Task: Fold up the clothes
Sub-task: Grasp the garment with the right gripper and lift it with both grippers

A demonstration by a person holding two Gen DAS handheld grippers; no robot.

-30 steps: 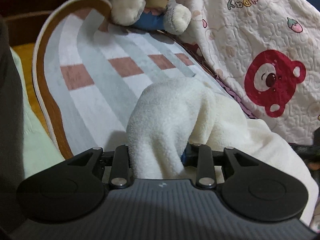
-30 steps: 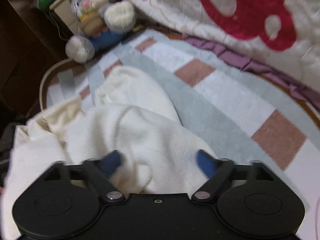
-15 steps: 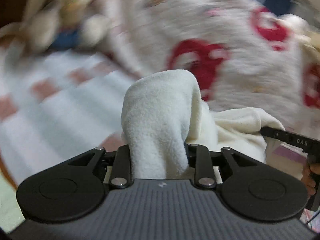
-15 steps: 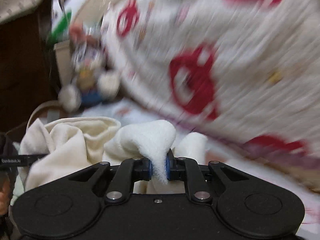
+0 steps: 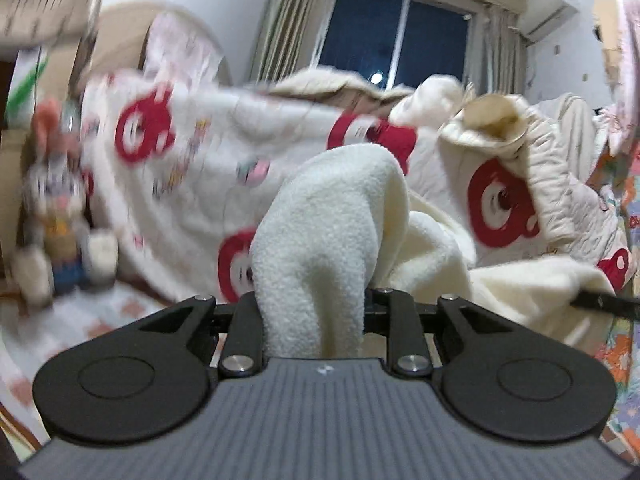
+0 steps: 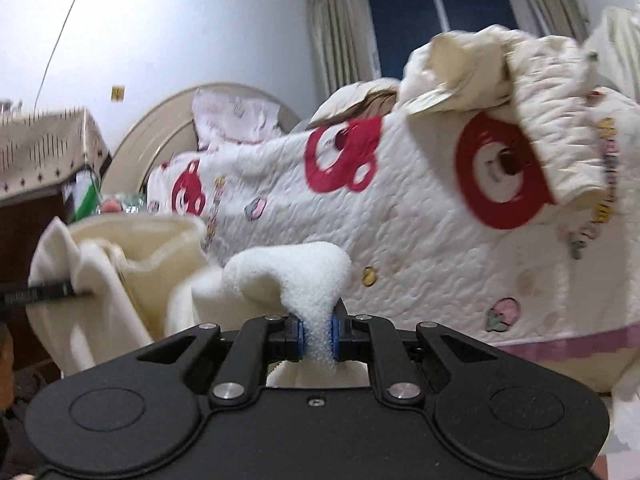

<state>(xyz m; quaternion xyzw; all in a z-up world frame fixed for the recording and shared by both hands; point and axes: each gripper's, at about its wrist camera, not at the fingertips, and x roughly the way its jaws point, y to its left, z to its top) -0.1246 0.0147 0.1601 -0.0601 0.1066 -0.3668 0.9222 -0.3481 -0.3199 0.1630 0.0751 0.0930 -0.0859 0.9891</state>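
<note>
A cream fleece garment bulges up between the fingers of my left gripper, which is shut on a thick bunch of it; the fingertips are hidden by the cloth. From there the garment hangs off to the right. My right gripper is shut on a thin fold of the same cream garment, pinched between its blue pads. More of the garment drapes at the left of the right wrist view, where the other gripper's edge shows.
A white quilt with red bears is heaped on the bed behind. A stuffed toy sits at the left on a checked mat. A dark window and curtains stand at the back, a headboard to the left.
Both grippers have risen off the checked mat with the garment and tilted up toward the room. The right gripper, open a second ago, has shut on a fold.
</note>
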